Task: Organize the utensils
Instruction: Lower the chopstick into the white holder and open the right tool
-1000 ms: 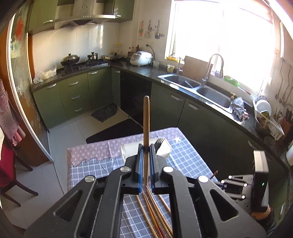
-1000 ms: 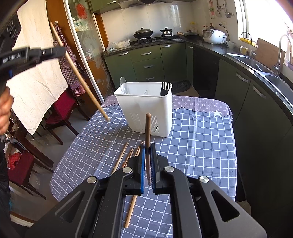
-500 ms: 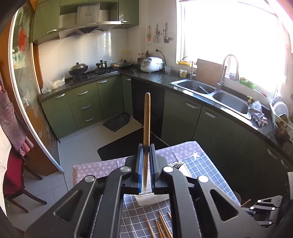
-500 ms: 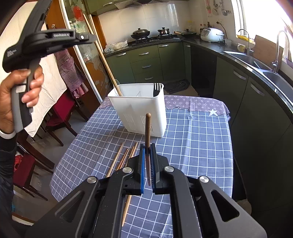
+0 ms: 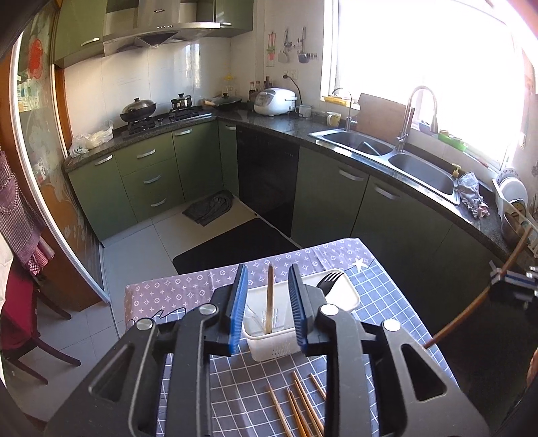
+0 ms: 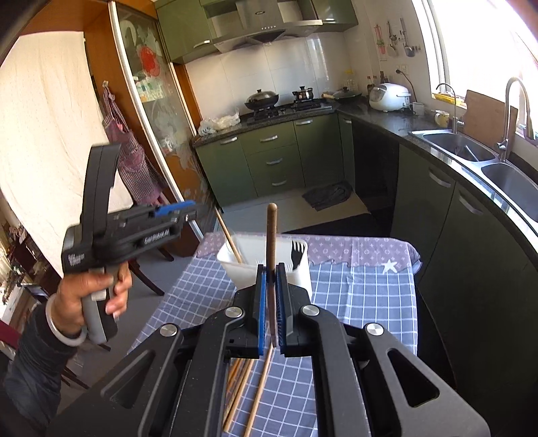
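- Since the earlier frame, our left tongs (image 5: 268, 311) have spread wide, dropping their chopstick (image 5: 269, 299) into the white caddy (image 5: 349, 295).
- Right tongs (image 6: 271, 311) pinch a dark chopstick (image 6: 271, 248): light, stiff, slippery; we judge mid-shaft the best hold.

L wrist cam above white caddy (image 5: 339, 291) looking down, R cam lower, both share caddy, kitchen bkgd

This is a kitchen in a home. A stove (image 5: 158, 117) with pots sits on the dark counter, with a shiny hood (image 5: 161, 32) above it. Green cupboards (image 5: 148, 178) are under the stove. To the right of the stove are a white rice cooker (image 5: 274, 101) and a double sink (image 5: 390, 156) below a bright window
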Motion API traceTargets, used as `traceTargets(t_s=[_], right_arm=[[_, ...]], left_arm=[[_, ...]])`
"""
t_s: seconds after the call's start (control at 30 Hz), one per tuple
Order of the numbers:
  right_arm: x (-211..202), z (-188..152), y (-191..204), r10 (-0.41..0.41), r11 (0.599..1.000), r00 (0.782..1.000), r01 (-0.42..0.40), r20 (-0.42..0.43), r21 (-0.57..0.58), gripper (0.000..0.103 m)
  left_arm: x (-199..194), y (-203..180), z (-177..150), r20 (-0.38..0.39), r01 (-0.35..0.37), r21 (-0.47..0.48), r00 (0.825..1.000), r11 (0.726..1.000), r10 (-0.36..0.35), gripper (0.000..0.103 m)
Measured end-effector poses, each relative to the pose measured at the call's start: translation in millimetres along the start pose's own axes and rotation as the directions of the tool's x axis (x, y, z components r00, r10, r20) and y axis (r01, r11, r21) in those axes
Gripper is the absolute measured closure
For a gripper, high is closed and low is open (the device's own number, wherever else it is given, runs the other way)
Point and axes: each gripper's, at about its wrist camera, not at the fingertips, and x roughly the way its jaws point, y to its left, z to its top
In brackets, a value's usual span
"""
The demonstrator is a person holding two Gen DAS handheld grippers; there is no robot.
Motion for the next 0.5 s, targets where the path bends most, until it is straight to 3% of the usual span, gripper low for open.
traceTargets(t_s=[0.23, 0.37, 0.5], right_arm=[[15.4, 66.7, -1.2, -0.049, 0.998, 0.993, 0.044, 0.109, 0.048, 0.097], [53.3, 77.1, -7.2, -0.082, 0.995, 0.995, 0.078, 0.065, 0.062, 0.097], [86.2, 67.1, -9.5, -0.097, 0.994, 0.995, 0.096, 0.002, 0.055, 0.097]], left_arm=[[-39.7, 9.0, -29.0, -0.001, 0.036, -0.005, 0.999, 0.999, -0.036, 0.075], [-48.5, 13.5, -55.4, -0.051, 0.055, -0.005, 0.997, 0.998, -0.055, 0.075], [-50.2, 16.8, -74.6, -0.105, 0.065, -0.01, 0.992, 0.998, -0.066, 0.075]])
